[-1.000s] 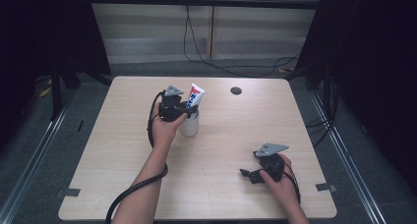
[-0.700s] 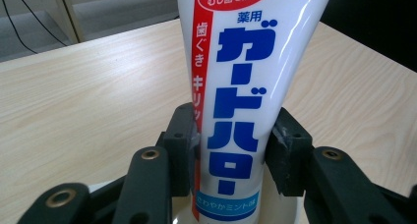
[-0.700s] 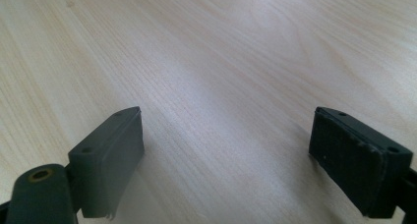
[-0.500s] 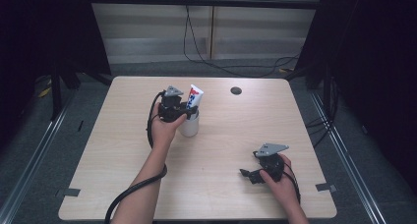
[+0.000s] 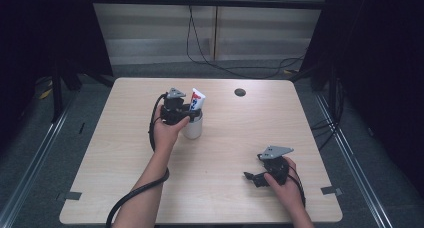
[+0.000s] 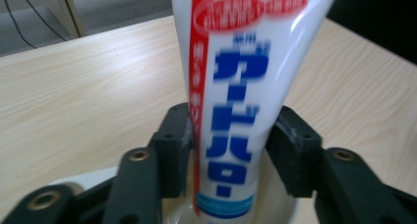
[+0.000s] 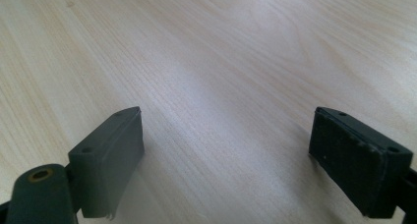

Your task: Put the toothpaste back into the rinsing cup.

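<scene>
A white toothpaste tube (image 5: 196, 99) with blue and red print stands upright in a white cup (image 5: 192, 129) at the middle left of the table. My left gripper (image 5: 191, 113) reaches in from the left at the cup's rim. Its jaws have just been opening. In the left gripper view the tube (image 6: 236, 111) is between the pads (image 6: 177, 150), blurred and unsqueezed, above the cup (image 6: 282, 211); my left gripper (image 6: 231, 153) is open. My right gripper (image 5: 252, 178) rests on the table at the front right. In the right gripper view it (image 7: 226, 155) is wide open over bare wood.
The wooden table (image 5: 120, 153) has a dark round hole (image 5: 240, 92) near its far edge. A black cable (image 5: 135, 195) trails from the left gripper along the forearm. Black curtains hang on both sides, and wires run along the floor behind.
</scene>
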### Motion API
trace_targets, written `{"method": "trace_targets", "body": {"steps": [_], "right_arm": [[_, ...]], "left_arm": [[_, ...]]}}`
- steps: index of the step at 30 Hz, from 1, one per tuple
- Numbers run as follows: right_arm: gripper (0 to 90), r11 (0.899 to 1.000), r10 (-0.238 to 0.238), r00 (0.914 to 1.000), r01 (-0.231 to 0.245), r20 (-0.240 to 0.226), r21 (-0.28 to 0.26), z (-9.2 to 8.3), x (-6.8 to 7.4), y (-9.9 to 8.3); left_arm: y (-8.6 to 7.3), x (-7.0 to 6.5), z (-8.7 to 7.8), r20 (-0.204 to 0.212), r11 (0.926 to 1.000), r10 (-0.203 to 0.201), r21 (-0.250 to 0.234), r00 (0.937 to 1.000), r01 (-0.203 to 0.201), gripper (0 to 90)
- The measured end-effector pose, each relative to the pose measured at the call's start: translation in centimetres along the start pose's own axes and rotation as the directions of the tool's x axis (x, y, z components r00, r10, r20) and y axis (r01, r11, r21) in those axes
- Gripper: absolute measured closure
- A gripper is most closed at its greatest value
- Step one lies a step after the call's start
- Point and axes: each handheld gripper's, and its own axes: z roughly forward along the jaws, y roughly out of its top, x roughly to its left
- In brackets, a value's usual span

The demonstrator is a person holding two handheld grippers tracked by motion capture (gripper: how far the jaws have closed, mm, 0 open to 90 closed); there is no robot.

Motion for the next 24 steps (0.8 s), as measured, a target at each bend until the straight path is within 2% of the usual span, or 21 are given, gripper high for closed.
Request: {"method": "trace_targets", "body": {"steps": [2,5,8,11,12,14,17,20,24], "right_arm": [[12.7,1.000,0.000,1.0000,0.000,-0.001,0.001,0.0,0.0,0.0],[12.7,1.000,0.000,1.0000,0.000,0.000,0.000,0.0,0.0,0.0],[12.7,1.000,0.000,1.0000,0.000,0.000,0.000,0.0,0.0,0.0],[12.7,1.000,0.000,1.0000,0.000,0.000,0.000,0.0,0.0,0.0],[12.7,1.000,0.001,1.0000,-0.001,0.000,0.000,0.0,0.0,0.0],[12.7,1.000,0.000,1.0000,0.000,0.000,0.000,0.0,0.0,0.0],[12.7,1.000,0.000,1.0000,0.000,0.000,0.000,0.0,0.0,0.0],[12.7,1.000,0.000,1.0000,0.000,0.000,0.000,0.0,0.0,0.0],[12.7,1.000,0.000,1.0000,0.000,0.000,0.000,0.0,0.0,0.0]], "left_arm": [[-0.2,0.0,0.2,-0.015,0.9994,0.020,0.027,0.9997,-0.019,49.2],[-0.5,0.1,0.3,-0.012,0.9999,0.004,0.015,0.9999,-0.003,48.7],[-0.4,-0.1,0.2,-0.013,0.9999,0.016,0.002,0.9998,-0.016,47.6],[0.1,-0.2,-0.2,0.003,0.9989,0.013,-0.045,0.9999,-0.013,44.6],[0.4,-0.3,-0.5,0.008,0.9969,0.020,-0.076,0.9998,-0.019,45.9],[1.2,-0.4,-1.1,0.004,0.9955,0.033,-0.089,0.9994,-0.032,48.4],[1.7,-0.6,-1.3,-0.001,0.9952,0.059,-0.078,0.9983,-0.059,45.8],[1.5,-0.5,-1.5,0.001,0.9957,0.050,-0.078,0.9988,-0.050,44.9],[1.3,-0.3,-1.5,-0.001,0.9963,0.043,-0.074,0.9991,-0.043,37.6]]}}
